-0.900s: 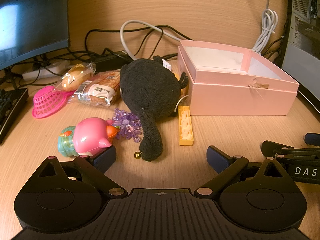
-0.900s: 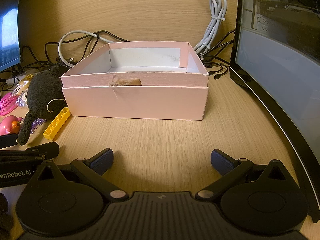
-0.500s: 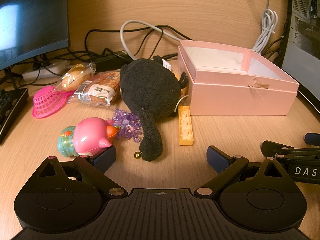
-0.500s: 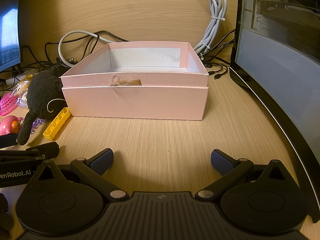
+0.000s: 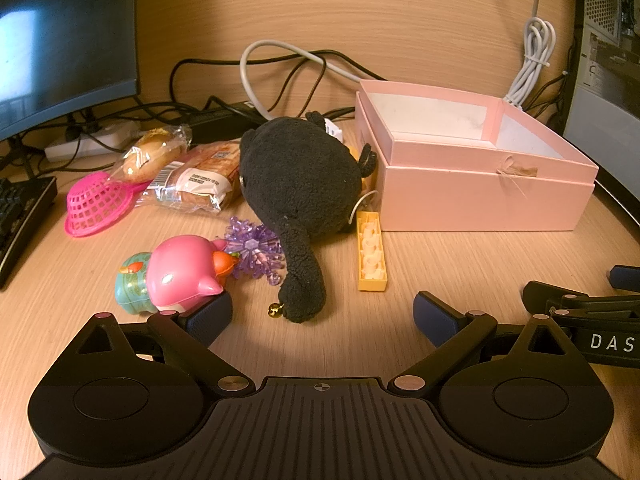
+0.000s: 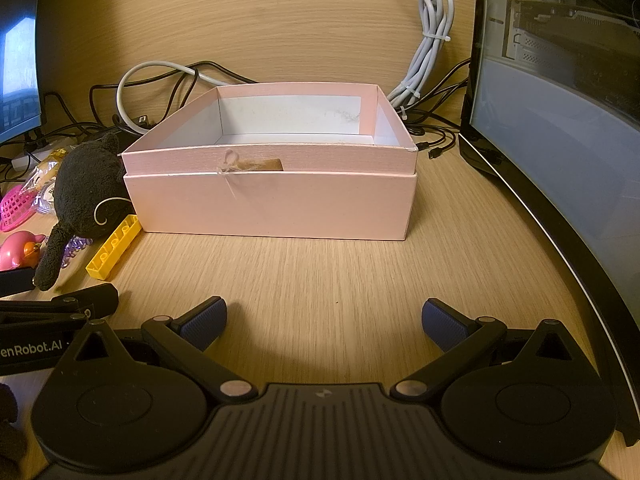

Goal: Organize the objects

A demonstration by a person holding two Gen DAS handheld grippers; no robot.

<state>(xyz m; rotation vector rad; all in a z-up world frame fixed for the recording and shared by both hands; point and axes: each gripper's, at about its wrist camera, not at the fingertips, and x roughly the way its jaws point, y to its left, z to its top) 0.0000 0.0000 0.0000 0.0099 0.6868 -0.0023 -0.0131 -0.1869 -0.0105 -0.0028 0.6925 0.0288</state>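
Clutter lay heaped on the left of the wooden bench (image 5: 460,272): a black plush toy with a long tail (image 5: 298,184), a pink plastic pig toy (image 5: 188,272), a yellow plastic building brick (image 5: 372,254), a purple crystal snowflake (image 5: 254,250), wrapped bread (image 5: 200,178) and a pink mesh basket (image 5: 96,208). An open pink cardboard box (image 6: 272,196) stood empty just beside them, likely as the bin. The left gripper (image 5: 322,314) faced the heap and the right gripper (image 6: 324,320) faced the box, both with fingers spread and holding nothing, seemingly poised for a first pick.
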